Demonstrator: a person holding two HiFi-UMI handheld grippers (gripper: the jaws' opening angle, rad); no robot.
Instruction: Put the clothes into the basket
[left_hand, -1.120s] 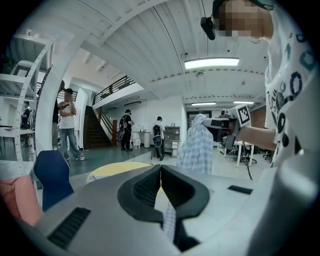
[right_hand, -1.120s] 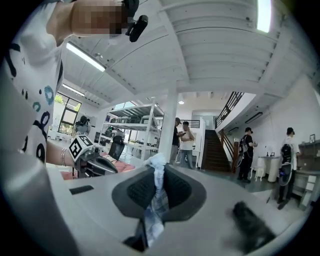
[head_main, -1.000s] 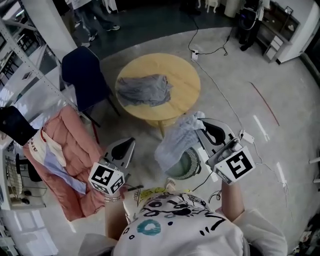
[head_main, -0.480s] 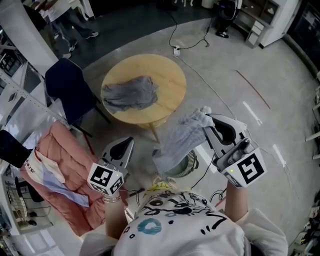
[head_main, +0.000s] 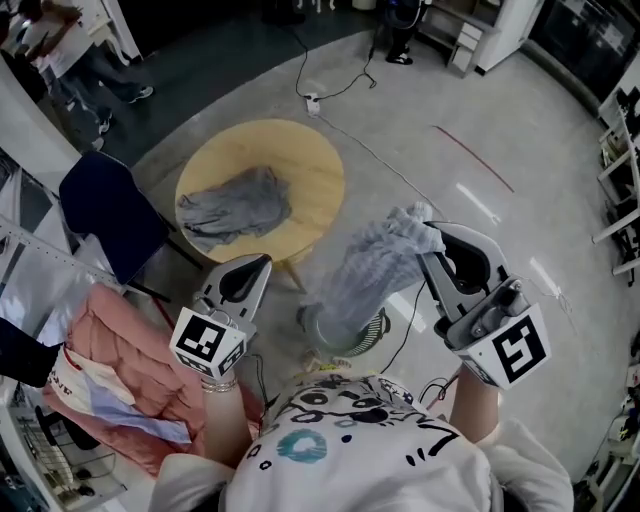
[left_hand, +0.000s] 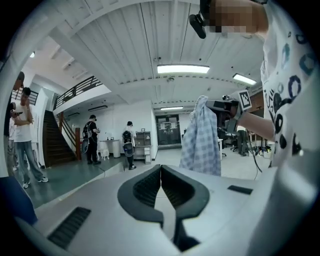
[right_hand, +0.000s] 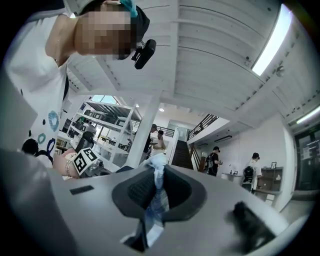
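Observation:
A light blue checked cloth (head_main: 370, 275) hangs from my right gripper (head_main: 428, 240), whose jaws are shut on its top edge. The cloth dangles over a round pale green basket (head_main: 352, 338) on the floor and hides most of it. In the right gripper view a bunch of the cloth (right_hand: 157, 197) is pinched between the pads. My left gripper (head_main: 252, 272) is held to the left of the basket, shut and holding nothing. The left gripper view shows the hanging cloth (left_hand: 200, 137) straight ahead. A grey garment (head_main: 235, 205) lies on the round wooden table (head_main: 322, 180).
A dark blue chair (head_main: 100, 215) stands left of the table. A pink quilted jacket (head_main: 115, 365) hangs on a rack at the lower left. A cable (head_main: 385, 165) runs over the concrete floor past the table. People stand far off (left_hand: 91, 137).
My right gripper has lifted the checked cloth higher above the basket. The left gripper has moved up and forward. The head view has swung, so the table sits further left.

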